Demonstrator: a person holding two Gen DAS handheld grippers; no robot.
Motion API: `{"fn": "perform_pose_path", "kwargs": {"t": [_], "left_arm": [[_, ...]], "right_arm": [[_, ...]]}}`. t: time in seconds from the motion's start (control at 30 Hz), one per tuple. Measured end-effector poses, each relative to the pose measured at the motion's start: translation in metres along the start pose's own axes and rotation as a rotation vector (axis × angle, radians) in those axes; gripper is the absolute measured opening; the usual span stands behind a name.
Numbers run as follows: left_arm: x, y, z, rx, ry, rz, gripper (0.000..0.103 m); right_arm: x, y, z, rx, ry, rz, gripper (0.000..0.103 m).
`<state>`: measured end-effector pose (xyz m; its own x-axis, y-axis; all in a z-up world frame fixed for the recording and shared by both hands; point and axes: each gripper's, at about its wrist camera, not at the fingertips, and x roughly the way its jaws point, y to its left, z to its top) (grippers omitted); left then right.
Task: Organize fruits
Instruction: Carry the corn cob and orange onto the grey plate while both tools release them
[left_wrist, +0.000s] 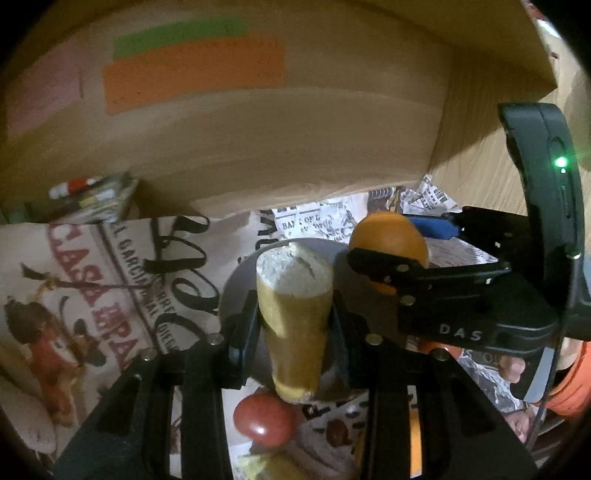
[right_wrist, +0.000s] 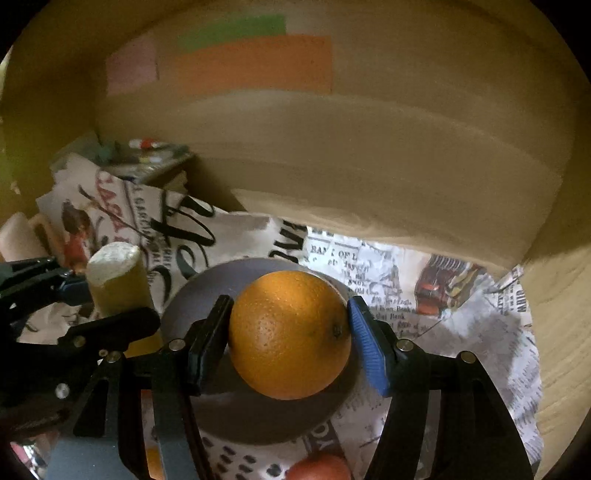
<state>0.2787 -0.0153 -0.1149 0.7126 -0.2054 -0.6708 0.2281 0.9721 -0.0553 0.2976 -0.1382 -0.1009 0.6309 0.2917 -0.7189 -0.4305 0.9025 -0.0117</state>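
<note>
Resting on printed newspaper sheets (right_wrist: 424, 273), round grey plate (right_wrist: 207, 291); above it, right gripper (right_wrist: 290, 332) clamped on round orange fruit (right_wrist: 290, 334) and left gripper (left_wrist: 293, 325) clamped on cut yellow banana piece (left_wrist: 291, 295); only in left wrist view, glossy red tomato (left_wrist: 264, 421) near bottom edge.

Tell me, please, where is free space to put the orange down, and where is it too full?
The grey plate under the orange has bare rim all round. Bare printed paper lies right of it, up to the wooden wall. It is crowded on the left: the left gripper holds the banana piece there, and a tomato sits near.
</note>
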Motion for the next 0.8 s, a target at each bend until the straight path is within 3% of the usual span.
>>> {"fn": "perform_pose_path", "kwargs": {"t": [0.1, 0.3, 0.5, 0.6, 0.8], "left_arm": [[0.022, 0.005, 0.004, -0.017, 0.05, -0.016, 0.036], [0.044, 0.011, 0.019, -0.033, 0.076, -0.038, 0.036], [0.073, 0.019, 0.027, -0.033, 0.122, -0.003, 0.035], [0.084, 0.025, 0.026, -0.031, 0.146, 0.018, 0.03], [0.087, 0.034, 0.023, -0.054, 0.151, 0.031, 0.03]], "right_arm": [[0.016, -0.006, 0.001, 0.0, 0.045, -0.005, 0.06], [0.043, -0.014, 0.002, 0.022, 0.124, 0.02, 0.06], [0.062, -0.015, 0.001, 0.009, 0.159, 0.008, 0.06], [0.066, -0.015, -0.002, 0.005, 0.162, 0.005, 0.06], [0.065, -0.011, -0.005, -0.011, 0.169, -0.001, 0.061]]}}
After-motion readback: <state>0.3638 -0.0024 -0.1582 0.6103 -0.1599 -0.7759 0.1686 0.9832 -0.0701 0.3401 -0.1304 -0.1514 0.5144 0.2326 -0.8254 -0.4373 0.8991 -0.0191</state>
